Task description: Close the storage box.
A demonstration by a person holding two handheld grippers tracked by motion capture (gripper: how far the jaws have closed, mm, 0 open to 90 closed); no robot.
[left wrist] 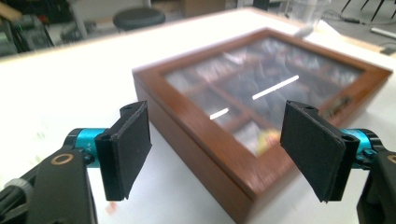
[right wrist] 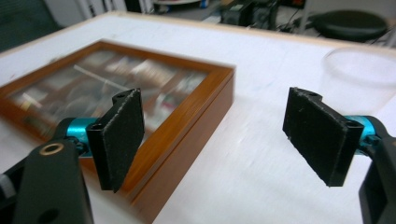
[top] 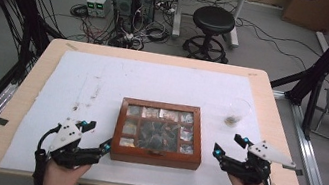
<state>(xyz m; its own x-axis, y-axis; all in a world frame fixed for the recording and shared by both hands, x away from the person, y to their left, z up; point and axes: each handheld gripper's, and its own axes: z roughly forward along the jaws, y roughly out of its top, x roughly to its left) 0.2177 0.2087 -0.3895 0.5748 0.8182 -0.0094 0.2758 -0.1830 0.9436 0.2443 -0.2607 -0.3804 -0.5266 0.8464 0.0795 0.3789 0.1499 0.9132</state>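
A brown wooden box (top: pixel 159 133) with a glass lid lies shut in the middle of the white mat (top: pixel 104 77); small packets show in its compartments. My left gripper (top: pixel 98 136) hovers by the box's front left corner, jaws open and nothing between them. In the left gripper view the box (left wrist: pixel 261 93) lies just beyond my open left gripper (left wrist: pixel 219 154). My right gripper (top: pixel 229 146) is off the box's right side, open and empty. The right gripper view has the box (right wrist: pixel 116 88) behind the left jaw of my right gripper (right wrist: pixel 217 140).
A clear glass cup (top: pixel 236 112) with a little something at its bottom stands on the mat behind my right gripper; the same cup (right wrist: pixel 359 74) sits far right in the right gripper view. Beyond the wooden table (top: pixel 40 66) are a black stool (top: pixel 213 19), computers and cables.
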